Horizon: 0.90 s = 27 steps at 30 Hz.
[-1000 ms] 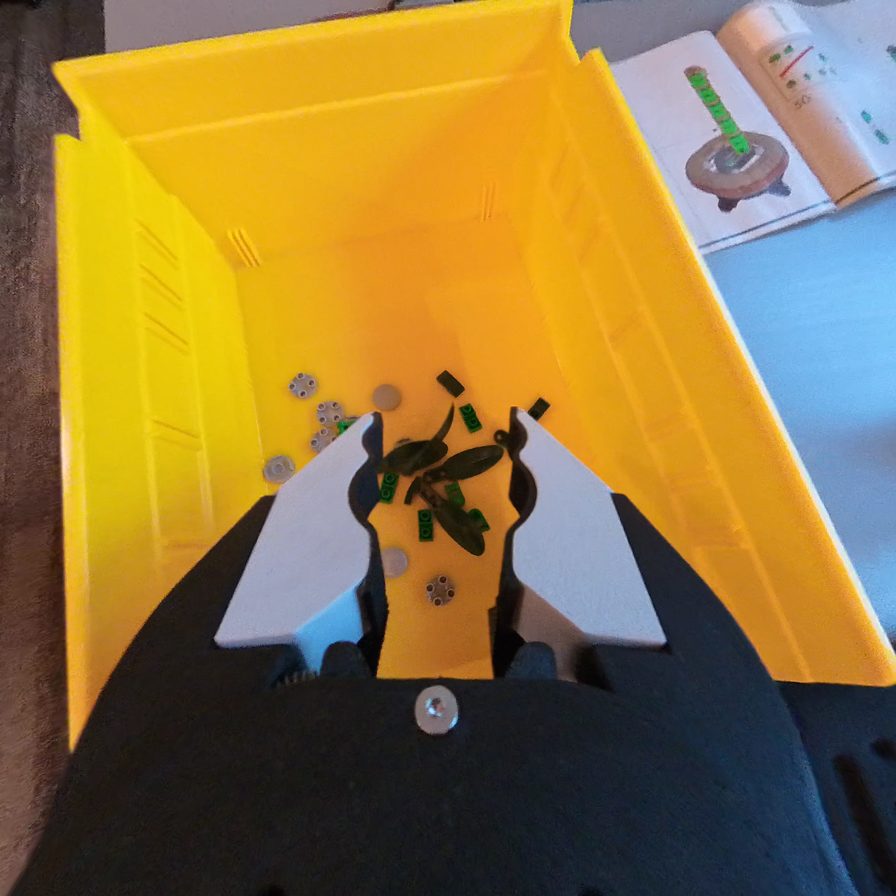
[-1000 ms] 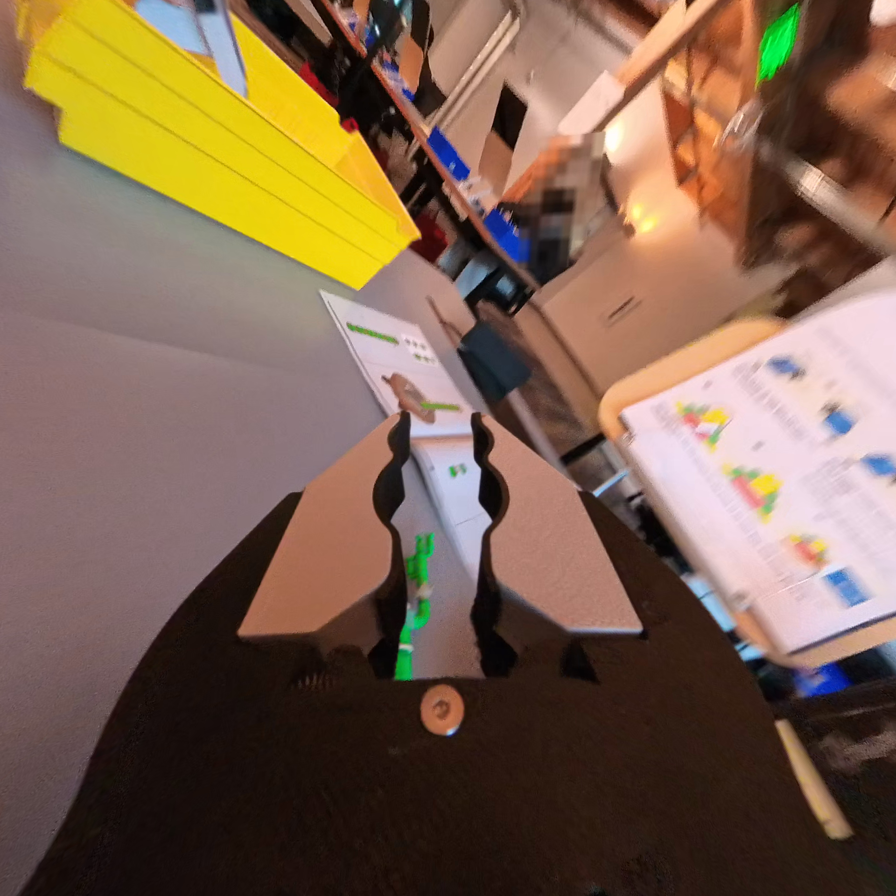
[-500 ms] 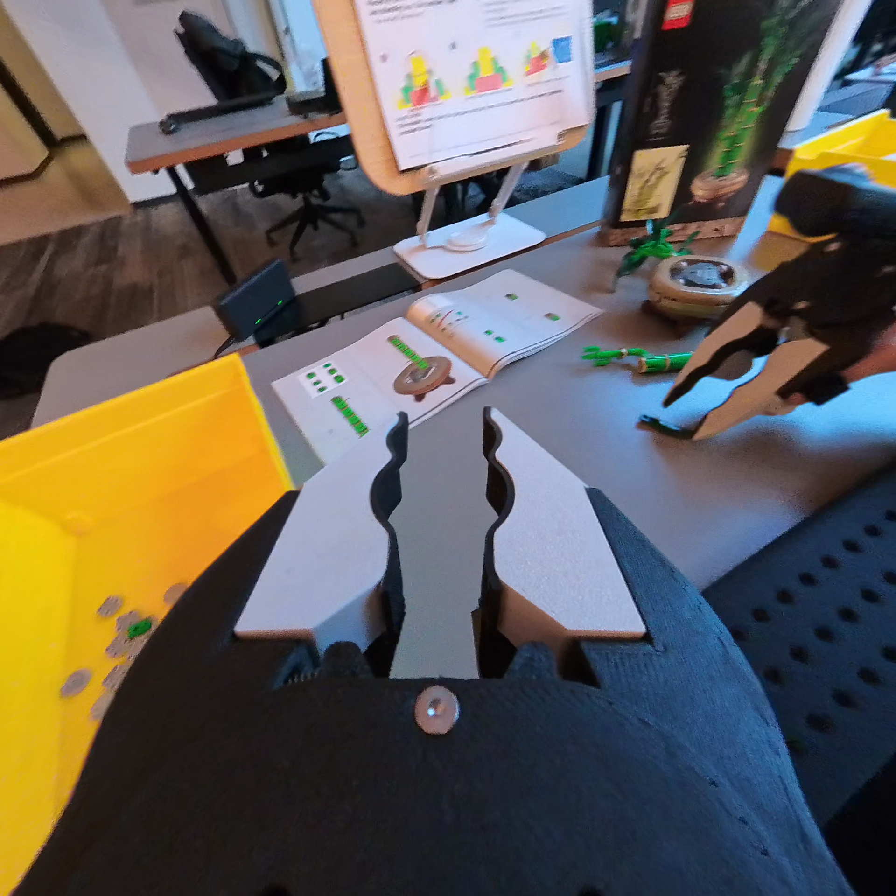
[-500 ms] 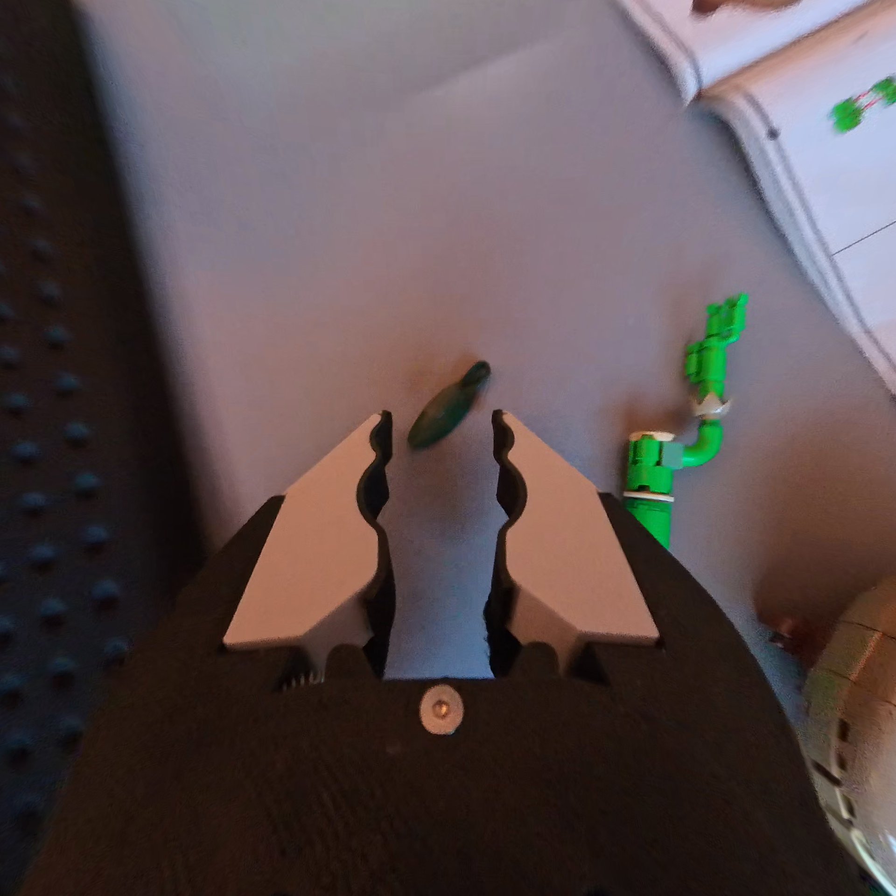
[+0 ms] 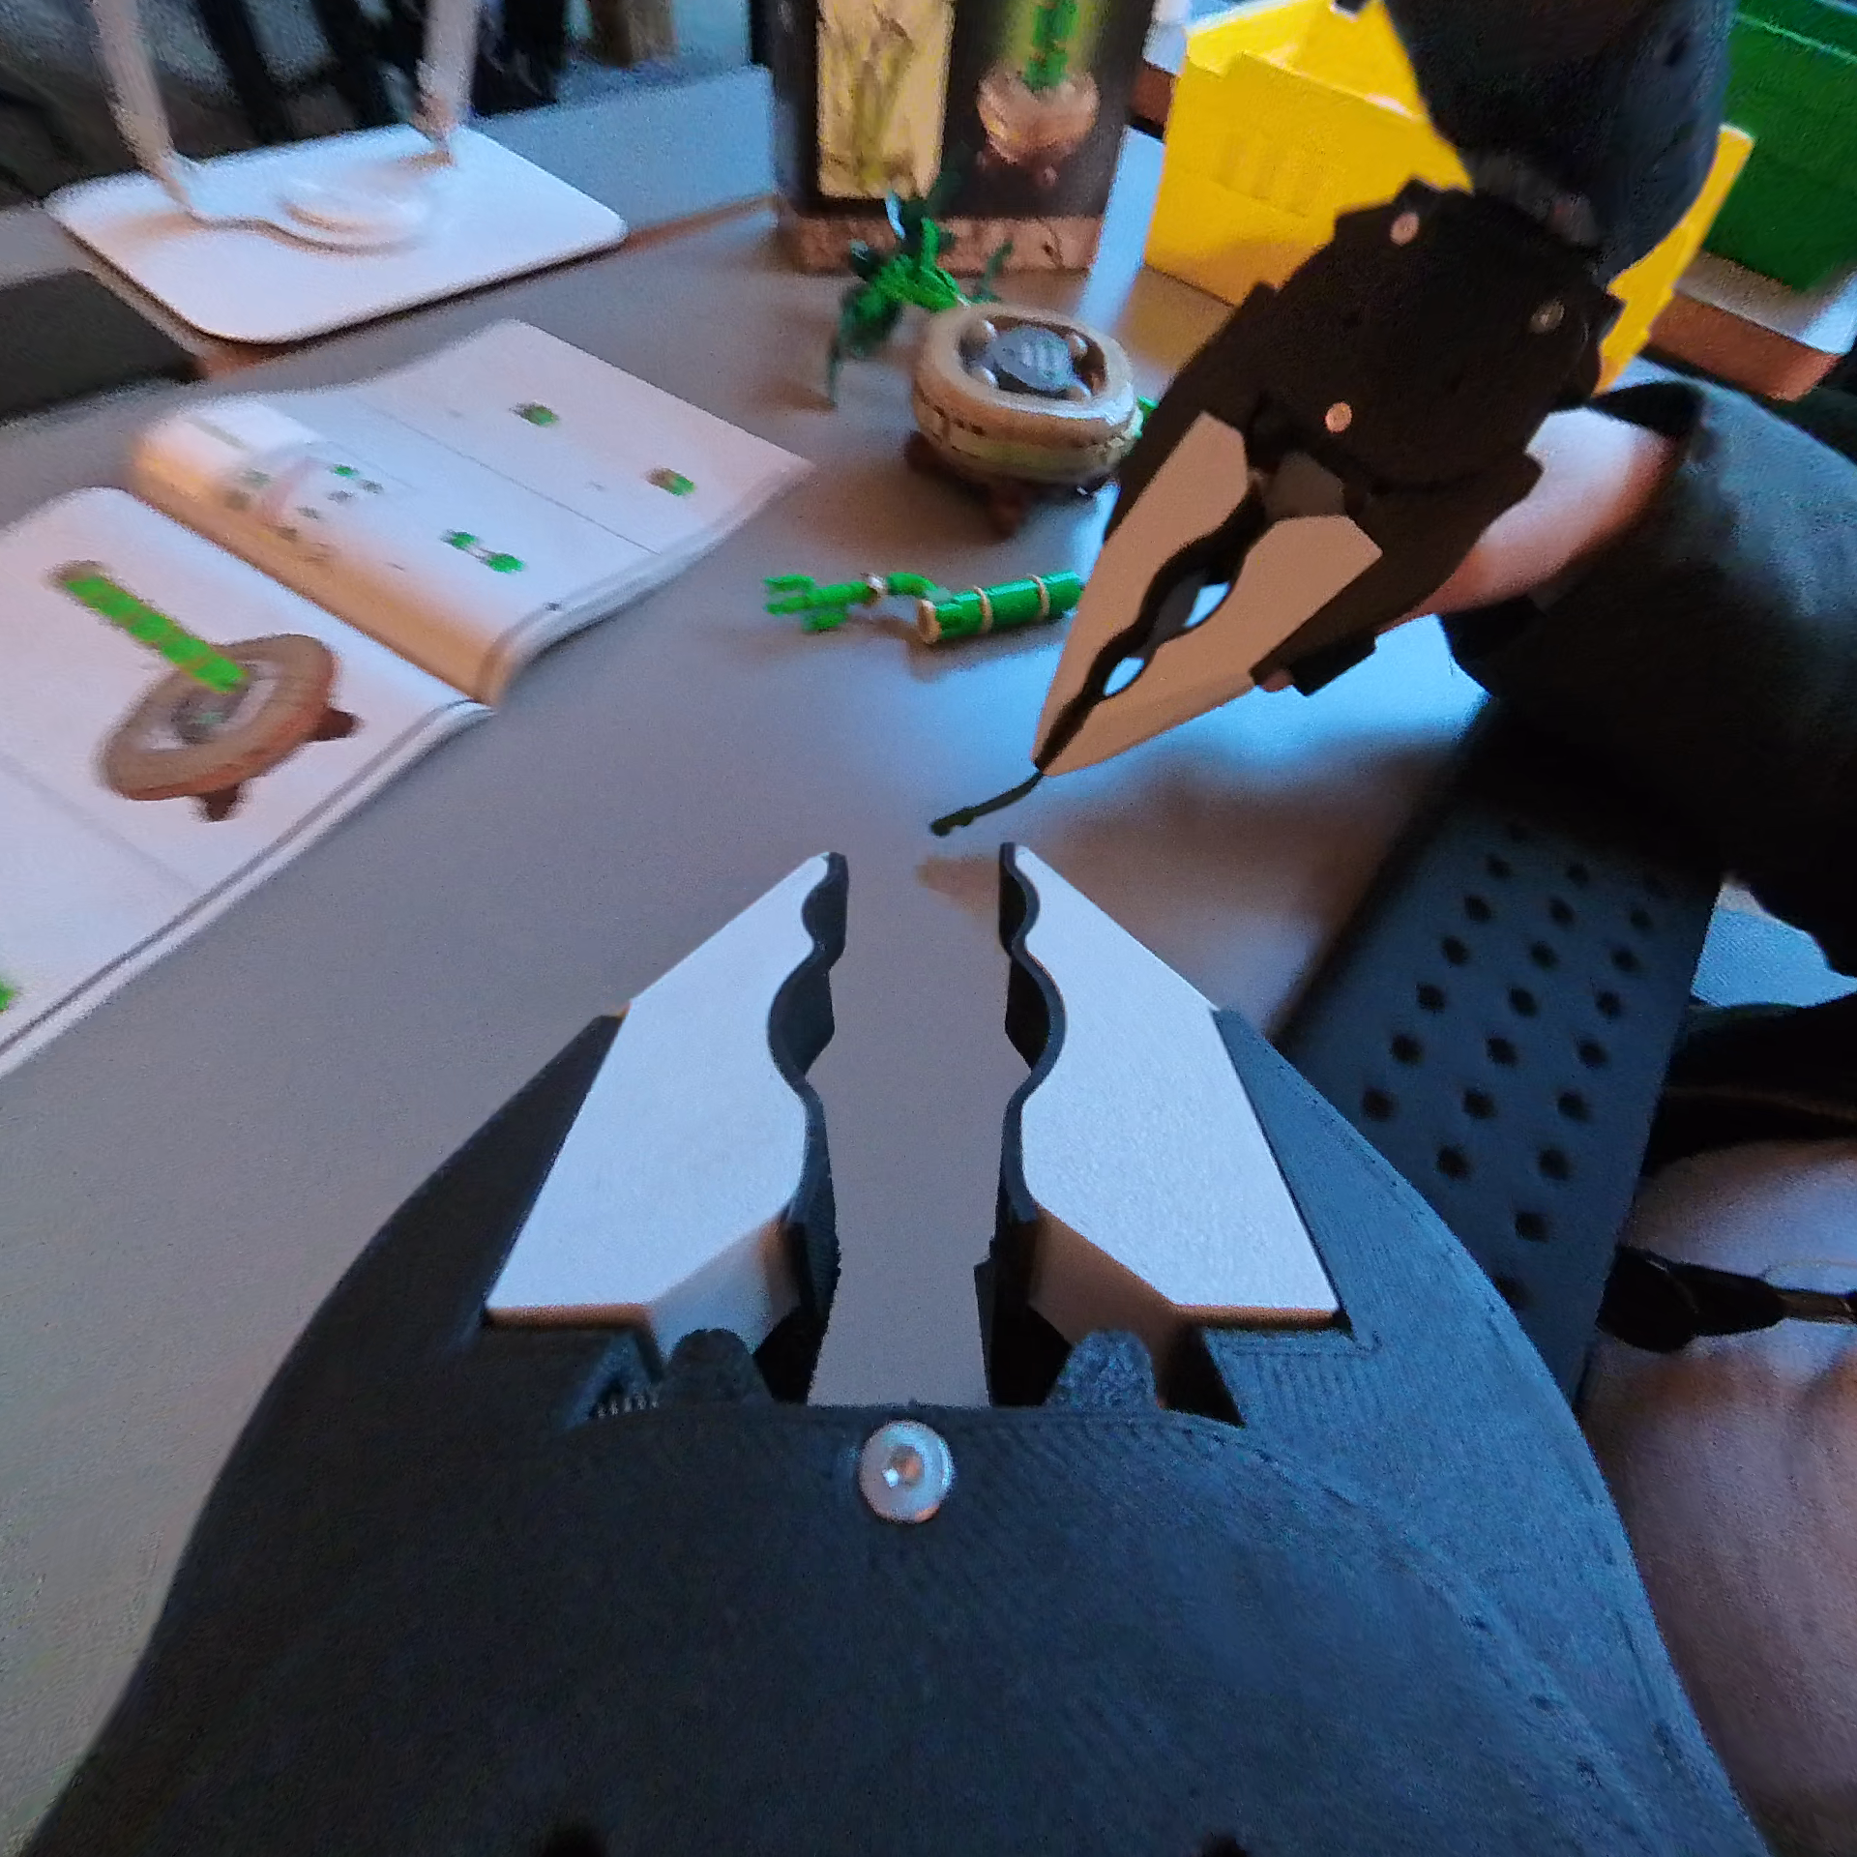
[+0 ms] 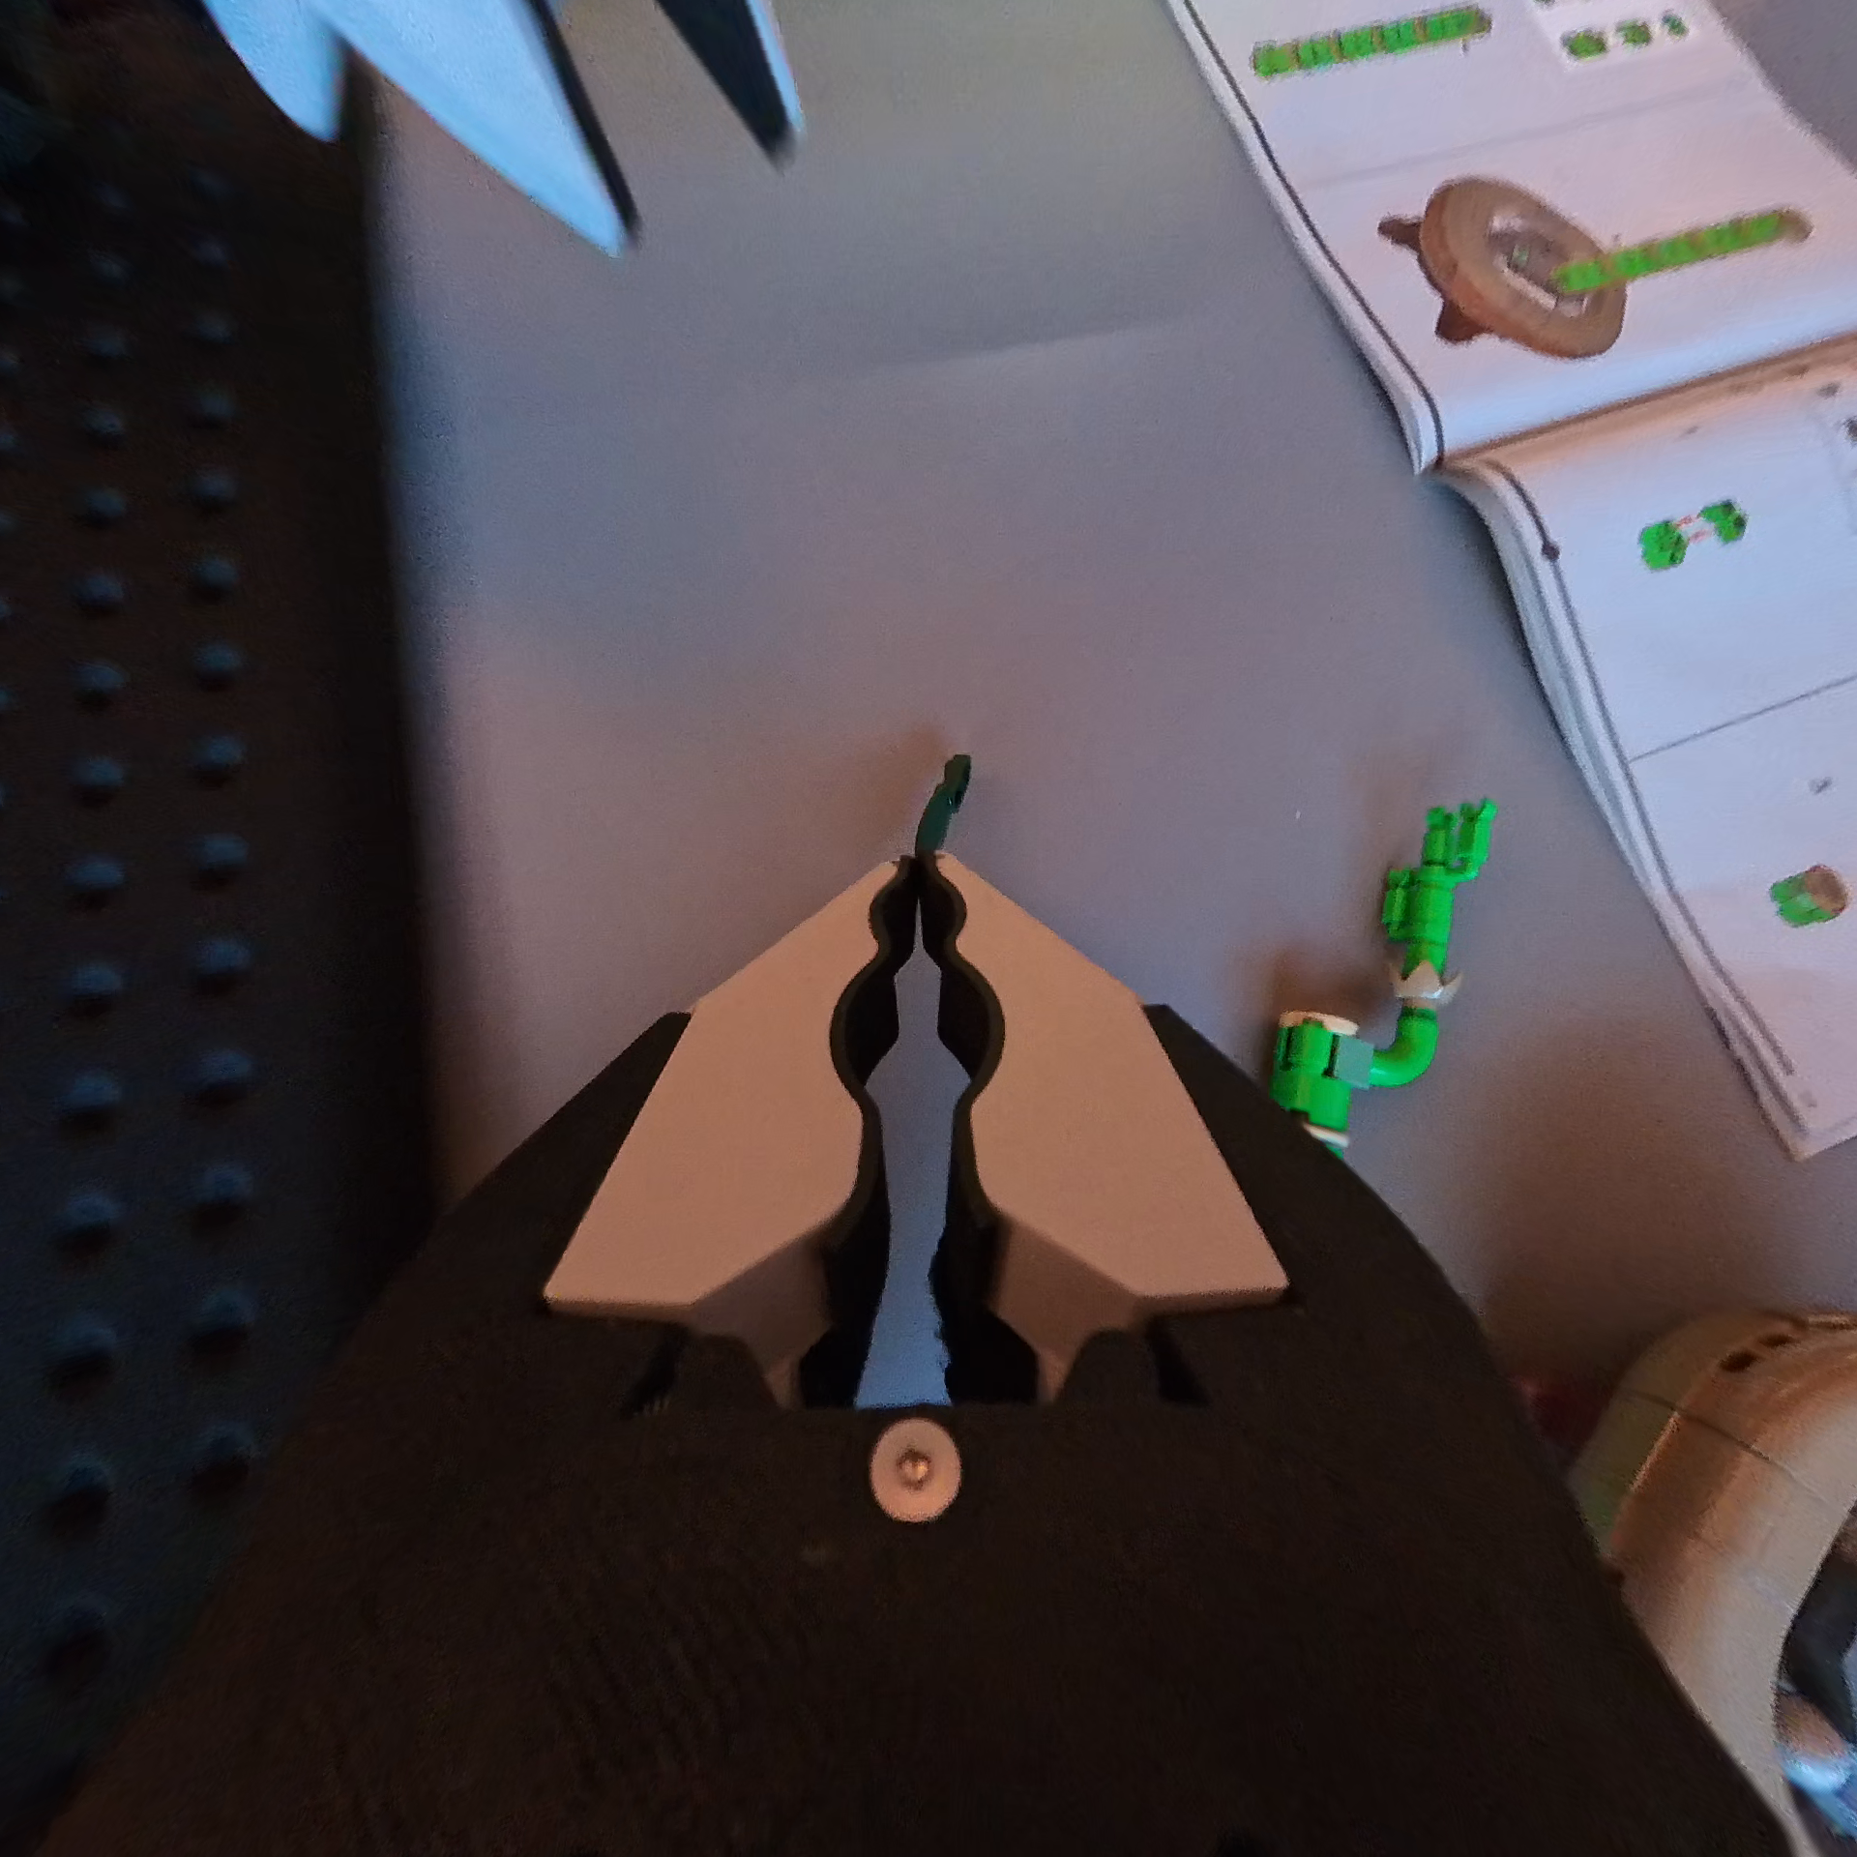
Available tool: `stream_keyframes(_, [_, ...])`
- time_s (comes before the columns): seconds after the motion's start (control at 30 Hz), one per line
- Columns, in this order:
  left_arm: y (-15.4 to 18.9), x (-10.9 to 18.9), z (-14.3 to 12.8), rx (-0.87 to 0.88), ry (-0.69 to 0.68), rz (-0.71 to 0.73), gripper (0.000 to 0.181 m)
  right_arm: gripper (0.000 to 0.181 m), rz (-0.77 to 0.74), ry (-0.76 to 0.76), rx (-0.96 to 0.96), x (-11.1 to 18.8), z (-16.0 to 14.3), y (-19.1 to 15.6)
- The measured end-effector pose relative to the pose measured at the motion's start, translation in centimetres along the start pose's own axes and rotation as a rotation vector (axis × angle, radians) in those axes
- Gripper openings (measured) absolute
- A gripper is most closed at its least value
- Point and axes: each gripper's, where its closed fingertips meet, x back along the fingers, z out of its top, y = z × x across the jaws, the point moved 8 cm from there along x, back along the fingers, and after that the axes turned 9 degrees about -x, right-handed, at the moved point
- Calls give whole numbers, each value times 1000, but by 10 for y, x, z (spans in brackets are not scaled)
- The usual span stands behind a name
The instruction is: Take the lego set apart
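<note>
The lego set lies in parts on the grey counter (image 5: 301, 1156), and the largest part is the round tan pot base (image 5: 1020, 402), standing on dark feet toward the far side in front of an upright printed box (image 5: 945, 111). Just beside that base, on its far left, a leafy green sprig (image 5: 899, 281) leans against the foot of the box. An open instruction booklet (image 5: 422, 523) lies flat to the left of these, with a white stand base (image 5: 332, 231) beyond it and a yellow bin (image 5: 1296, 191) at the far right. A black perforated mat (image 5: 1507, 1055) covers the near right edge of the counter. Between the booklet and the pot base lies a green bamboo stalk section (image 5: 965, 608) with tan rings and a thin bent shoot at one end, resting on the counter apart from both tools. The right tool (image 6: 919, 864) is clenched, its grey tips pinching one end of a small dark green leaf piece (image 6: 945, 804) whose free end sticks out past the tips, just above the counter. The left tool (image 5: 919, 864) is released, its jaws parted with bare counter showing between them, and its tips sit near that leaf without touching it.
</note>
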Motion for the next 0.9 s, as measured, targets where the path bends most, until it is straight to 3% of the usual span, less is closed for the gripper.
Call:
stream_keyframes(0.13, [-4, -24, -7, 20, -42, -59, 27, 0, -7, 4, 64, 1, 1, -4])
stream_keyframes(0.23, [-5, -30, -9, 30, -30, -108, 26, 0, 77, 91, -6, 8, 8, -5])
stream_keyframes(0.43, [8, -21, -5, 5, 118, -273, 28, 0, 274, 302, -142, 35, 22, -3])
stream_keyframes(0.5, [17, -28, -10, -41, 77, -315, 29, 0, 277, 240, -147, 29, 17, -3])
stream_keyframes(0.57, [20, -36, -15, -112, 15, -268, 27, 0, 222, 120, -129, 15, 6, -2])
stream_keyframes(0.67, [21, -39, -18, -143, 1, -238, 22, 27, 132, -66, -84, -5, -8, -5])
stream_keyframes(0.83, [18, -36, -21, -117, 19, -236, 22, 25, 74, -189, -48, -10, -19, -9])
stream_keyframes(0.9, [17, -36, -21, -110, 26, -236, 21, 14, 75, -200, -38, -8, -20, -9])
